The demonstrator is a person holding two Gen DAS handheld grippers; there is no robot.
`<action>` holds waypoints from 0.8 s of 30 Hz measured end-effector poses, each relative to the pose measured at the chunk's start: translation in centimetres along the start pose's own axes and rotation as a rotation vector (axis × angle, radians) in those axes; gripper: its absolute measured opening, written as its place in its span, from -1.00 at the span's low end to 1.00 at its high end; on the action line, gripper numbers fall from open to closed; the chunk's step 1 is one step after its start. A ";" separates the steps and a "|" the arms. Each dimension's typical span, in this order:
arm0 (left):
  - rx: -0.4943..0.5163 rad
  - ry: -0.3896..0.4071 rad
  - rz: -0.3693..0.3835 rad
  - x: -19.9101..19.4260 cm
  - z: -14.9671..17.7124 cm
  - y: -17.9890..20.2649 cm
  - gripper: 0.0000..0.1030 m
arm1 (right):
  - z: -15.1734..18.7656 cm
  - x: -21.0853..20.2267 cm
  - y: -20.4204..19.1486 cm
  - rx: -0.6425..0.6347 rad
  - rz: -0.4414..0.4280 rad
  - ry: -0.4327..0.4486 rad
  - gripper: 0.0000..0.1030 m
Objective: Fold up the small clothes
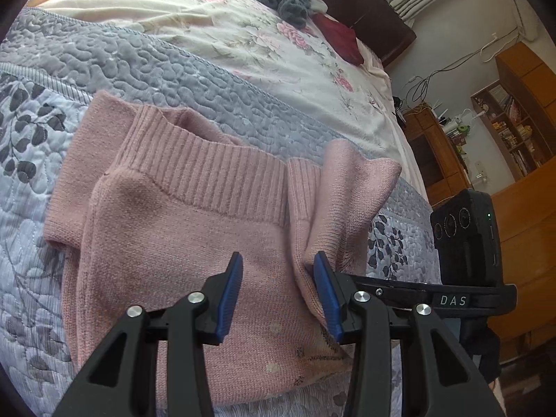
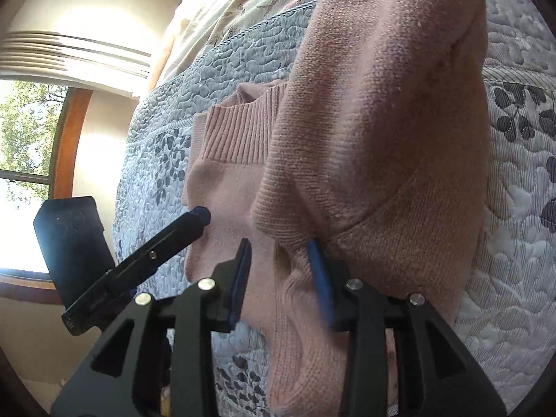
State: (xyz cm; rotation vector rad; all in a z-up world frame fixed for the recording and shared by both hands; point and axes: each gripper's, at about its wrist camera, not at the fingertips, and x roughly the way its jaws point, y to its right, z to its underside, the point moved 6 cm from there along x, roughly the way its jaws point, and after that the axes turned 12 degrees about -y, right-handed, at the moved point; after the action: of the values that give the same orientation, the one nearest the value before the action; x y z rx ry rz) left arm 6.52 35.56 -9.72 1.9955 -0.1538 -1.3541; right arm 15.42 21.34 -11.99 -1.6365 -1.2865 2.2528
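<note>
My left claw (image 1: 278, 292) hangs over the pink sweater (image 1: 180, 236), jaws apart, nothing between them; knit only brushes the outer face of its right pad. The sweater lies on the grey quilted bedspread (image 1: 146, 62), ribbed collar (image 1: 222, 160) pointing toward the bed's far edge, body flat near the near edge.

My right claw (image 2: 281, 278) also stands apart. A lifted fold of the sweater (image 2: 382, 111) drapes over its right finger, resting there, not clamped.

Risk, as I judge it: the fold is only hooked, so any tilt or pull could let it slide off and drop crooked. The loose knit could also snag on a pad edge and drag the flat layer, wrinkling it.
</note>
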 end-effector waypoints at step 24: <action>-0.125 -0.103 0.181 8.7 -1.0 2.3 -0.07 | 6.1 -7.7 11.9 0.144 -0.052 0.145 -0.21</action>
State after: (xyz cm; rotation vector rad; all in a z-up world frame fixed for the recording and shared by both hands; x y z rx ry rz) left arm 11.90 30.30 -14.80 1.7651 -0.2831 -1.3175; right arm 18.45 6.33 -13.49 -1.6599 -1.0944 2.0998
